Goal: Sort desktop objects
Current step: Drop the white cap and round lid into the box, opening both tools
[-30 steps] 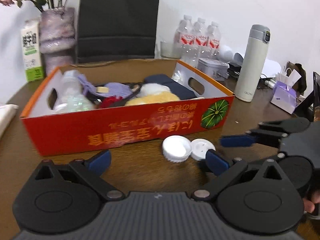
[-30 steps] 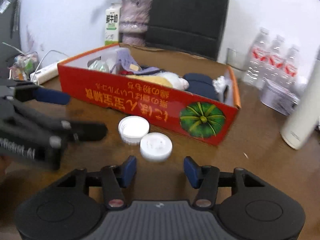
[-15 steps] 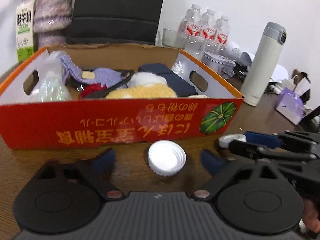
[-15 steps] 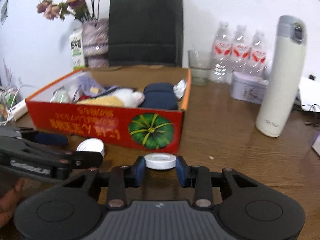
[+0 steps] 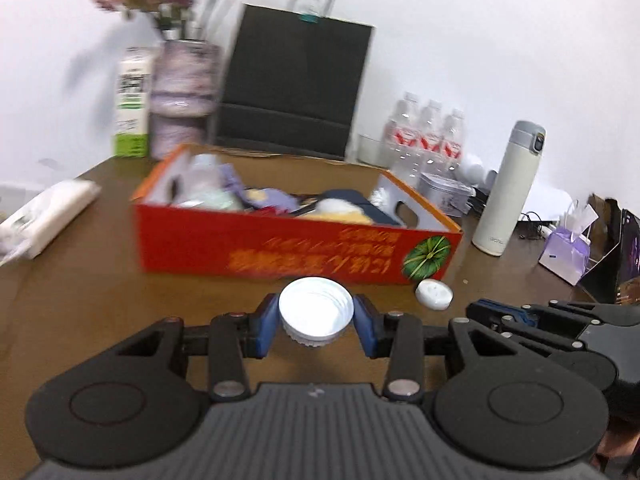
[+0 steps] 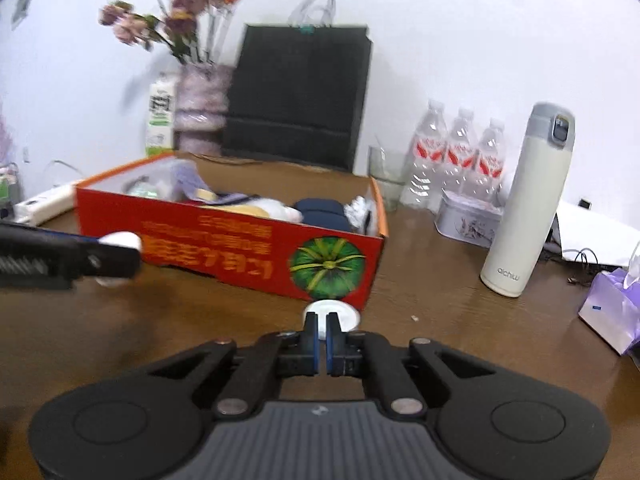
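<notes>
- Step in hand, by my read: lifting loose lids off the table (image 5: 100,300) for sorting into the red box (image 5: 280,254).
- Left gripper (image 5: 316,322): fingers clamped on the ribbed white cap (image 5: 316,312), one blue pad on each side. Cap looks raised off the table, hollow side toward the camera, just in front of the box's front wall.
- Right gripper (image 6: 322,338): fingers almost together, thin gap between the pads. The flat white lid (image 6: 340,314) sits beyond the tips, near the box corner with the pumpkin print.
- Left view shows that lid (image 5: 434,295) lying on the wood, apart from the right gripper's tips. So nothing looks pinched there.
- Next move, as a judgement: carry the cap over the front wall and let go above the clutter. The right fingers need to spread and straddle the lid before closing.
- Hard to read: both views are motion-blurred; box print is illegible.
- Box contents are a jumble of cloth and plush, so free room is unclear.
- Fingertips cover the lid's near edge in the right view, so contact can't be ruled out there.
</notes>
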`<act>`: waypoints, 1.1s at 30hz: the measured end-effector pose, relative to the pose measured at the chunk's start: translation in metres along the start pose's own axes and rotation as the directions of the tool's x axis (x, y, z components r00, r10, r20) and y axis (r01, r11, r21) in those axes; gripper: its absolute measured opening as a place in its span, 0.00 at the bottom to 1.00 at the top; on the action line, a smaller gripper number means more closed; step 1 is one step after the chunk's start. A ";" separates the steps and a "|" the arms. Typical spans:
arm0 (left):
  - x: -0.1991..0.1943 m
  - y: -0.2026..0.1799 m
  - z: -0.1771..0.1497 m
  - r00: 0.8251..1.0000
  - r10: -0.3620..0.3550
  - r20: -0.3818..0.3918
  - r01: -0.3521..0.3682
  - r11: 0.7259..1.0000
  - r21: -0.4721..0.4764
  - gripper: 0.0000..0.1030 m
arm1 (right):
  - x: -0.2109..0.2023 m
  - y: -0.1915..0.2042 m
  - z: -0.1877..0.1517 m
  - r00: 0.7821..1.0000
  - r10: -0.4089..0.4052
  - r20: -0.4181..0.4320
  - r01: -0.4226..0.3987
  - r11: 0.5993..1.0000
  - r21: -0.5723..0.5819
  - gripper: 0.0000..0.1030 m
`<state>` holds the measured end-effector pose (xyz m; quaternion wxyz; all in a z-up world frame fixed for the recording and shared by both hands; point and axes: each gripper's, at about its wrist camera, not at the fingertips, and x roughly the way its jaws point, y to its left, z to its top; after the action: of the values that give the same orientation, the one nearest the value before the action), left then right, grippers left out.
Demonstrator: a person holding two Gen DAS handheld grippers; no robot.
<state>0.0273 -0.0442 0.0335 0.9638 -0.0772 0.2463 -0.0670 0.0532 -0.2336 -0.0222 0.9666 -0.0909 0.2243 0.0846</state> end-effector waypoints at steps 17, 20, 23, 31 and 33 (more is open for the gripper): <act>-0.008 0.046 -0.018 0.997 0.043 -0.062 -0.049 0.994 -0.095 0.40 | 0.092 -0.039 0.023 0.978 0.103 -0.179 -0.082 0.989 0.121 0.50; -0.006 0.046 -0.019 0.995 0.055 -0.078 -0.062 0.994 -0.088 0.40 | 0.083 -0.025 0.022 0.981 0.102 -0.165 -0.085 0.991 0.103 0.37; -0.008 0.045 -0.020 0.996 0.057 -0.073 -0.063 0.995 -0.076 0.40 | 0.058 0.000 0.014 0.985 0.076 -0.153 -0.073 0.997 0.025 0.37; -0.037 0.028 -0.019 0.993 0.119 -0.010 -0.118 0.992 0.032 0.40 | -0.066 0.030 -0.002 0.982 0.190 -0.016 -0.190 0.980 -0.060 0.37; -0.048 0.026 -0.005 0.995 0.096 0.039 -0.098 0.994 0.039 0.40 | -0.083 0.025 0.006 0.983 0.184 0.025 -0.182 0.981 -0.071 0.37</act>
<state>-0.0147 -0.0117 0.0470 0.9717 -0.0468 0.2304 -0.0237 -0.0227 -0.2186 0.0165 0.9544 -0.1017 0.2133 0.1823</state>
